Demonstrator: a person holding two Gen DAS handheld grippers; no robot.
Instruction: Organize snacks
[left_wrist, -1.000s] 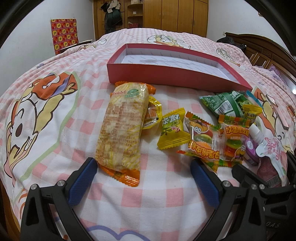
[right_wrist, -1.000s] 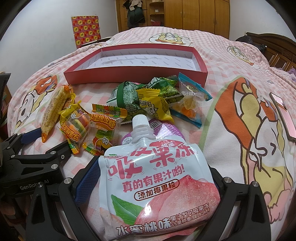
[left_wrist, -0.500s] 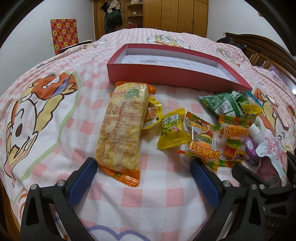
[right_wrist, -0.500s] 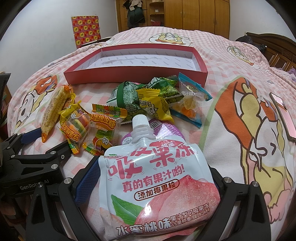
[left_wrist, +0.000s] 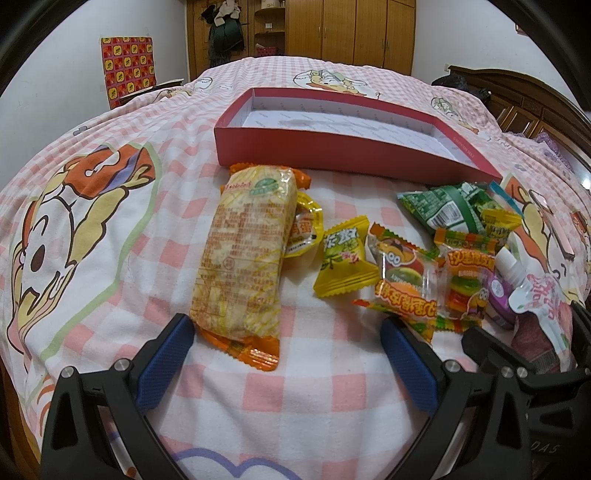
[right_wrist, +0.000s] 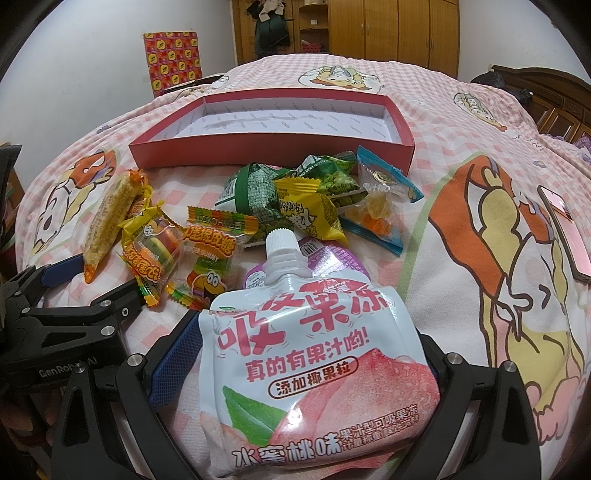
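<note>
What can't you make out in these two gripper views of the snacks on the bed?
- Purple jelly cup: right wrist view, mostly covered by the peach jelly pouch.
- Right hand-held gripper: the pouch hides its right finger.
- Small yellow cup: left wrist view, half behind the long cracker pack.

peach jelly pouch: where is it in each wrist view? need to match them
Left wrist: peach jelly pouch at the far right edge, lying partly behind the right claw, only its spout and upper part visible.
Right wrist: peach jelly pouch fills the lower centre, between the open fingers.
Shared landmark: red box beyond the snacks.
</note>
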